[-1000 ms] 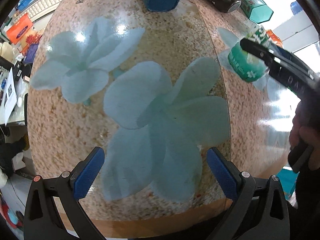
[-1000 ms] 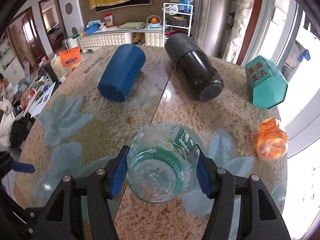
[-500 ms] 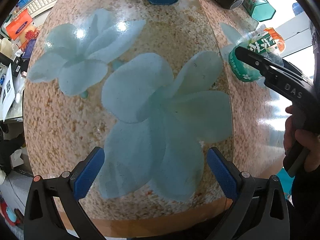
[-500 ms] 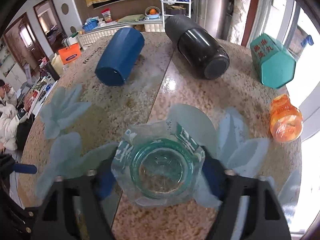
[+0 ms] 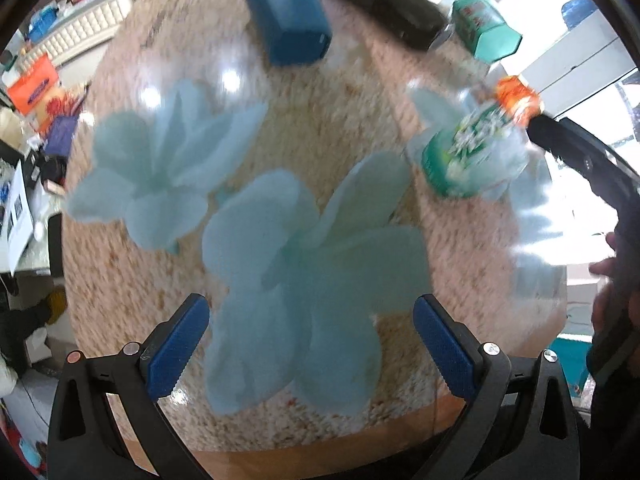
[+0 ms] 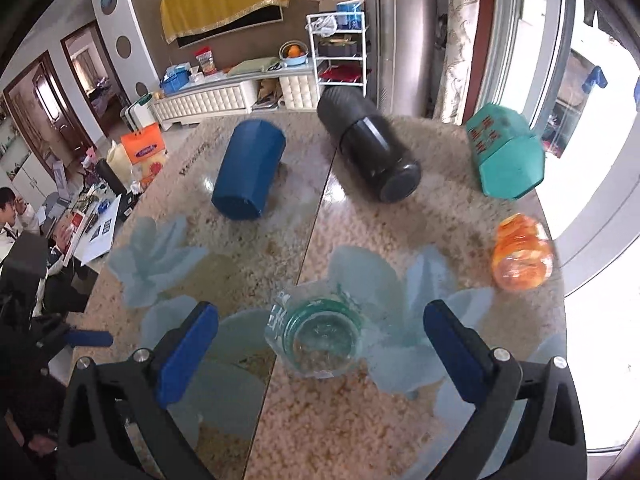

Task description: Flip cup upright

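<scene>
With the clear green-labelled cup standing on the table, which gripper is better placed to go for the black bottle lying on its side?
Right. The right gripper is open above the cup, with the black bottle ahead. The left gripper, also open, sits farther back at the table's near edge.

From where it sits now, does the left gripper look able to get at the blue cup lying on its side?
Probably yes. The left gripper is open and holds nothing, and only bare tabletop lies between it and the blue cup at the far side. It would need a long forward reach.

R gripper (image 6: 320, 344) let go – cup (image 6: 318, 338) (upright) freed
</scene>
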{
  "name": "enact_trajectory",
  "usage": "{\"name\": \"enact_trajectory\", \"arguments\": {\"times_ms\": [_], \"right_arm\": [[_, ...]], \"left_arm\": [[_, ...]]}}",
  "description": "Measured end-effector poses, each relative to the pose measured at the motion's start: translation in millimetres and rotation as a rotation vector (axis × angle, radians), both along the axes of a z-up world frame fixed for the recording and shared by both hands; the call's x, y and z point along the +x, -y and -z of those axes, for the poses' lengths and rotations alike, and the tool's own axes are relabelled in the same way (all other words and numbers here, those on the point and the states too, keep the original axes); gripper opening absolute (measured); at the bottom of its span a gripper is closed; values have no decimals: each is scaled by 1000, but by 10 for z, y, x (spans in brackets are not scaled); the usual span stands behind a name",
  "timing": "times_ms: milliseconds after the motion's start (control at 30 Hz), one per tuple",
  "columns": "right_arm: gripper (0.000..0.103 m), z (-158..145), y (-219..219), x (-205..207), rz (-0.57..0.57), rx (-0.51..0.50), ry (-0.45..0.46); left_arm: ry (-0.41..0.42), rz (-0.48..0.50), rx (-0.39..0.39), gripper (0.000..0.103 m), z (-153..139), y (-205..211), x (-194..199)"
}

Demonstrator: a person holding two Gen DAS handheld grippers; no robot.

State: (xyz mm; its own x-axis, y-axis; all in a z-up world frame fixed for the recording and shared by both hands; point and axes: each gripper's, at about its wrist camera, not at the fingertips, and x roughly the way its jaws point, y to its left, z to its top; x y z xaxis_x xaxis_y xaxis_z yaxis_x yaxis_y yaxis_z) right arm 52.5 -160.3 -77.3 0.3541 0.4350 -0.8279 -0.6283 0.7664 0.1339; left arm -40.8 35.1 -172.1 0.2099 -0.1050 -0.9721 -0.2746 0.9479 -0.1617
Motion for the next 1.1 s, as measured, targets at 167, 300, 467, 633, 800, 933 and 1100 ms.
{"name": "enact_trajectory", "arguments": {"times_ms": [167, 300, 467, 633, 800, 933, 1100], "right_arm": [[103, -294, 214, -97, 20, 14, 45], [103, -423, 328, -131, 49, 0, 56], [103, -491, 483, -134, 132, -88, 67], [103, -491, 606, -165, 152, -83, 28], [103, -490, 653, -194, 165, -58, -2], [103, -507, 674, -206, 173, -39, -16], [103, -522, 689, -223, 180, -21, -23]], "left_arm": [[83, 10, 42, 103, -341, 86, 116], [145, 28, 83, 103, -579, 194, 219], [196, 42, 124, 103, -806, 361, 317], [232, 56, 150, 103, -965, 485, 425], [262, 92, 164, 103, -1062, 625, 461], [265, 119, 170, 103, -1078, 717, 456], [255, 145, 182, 103, -1088, 791, 436]]}}
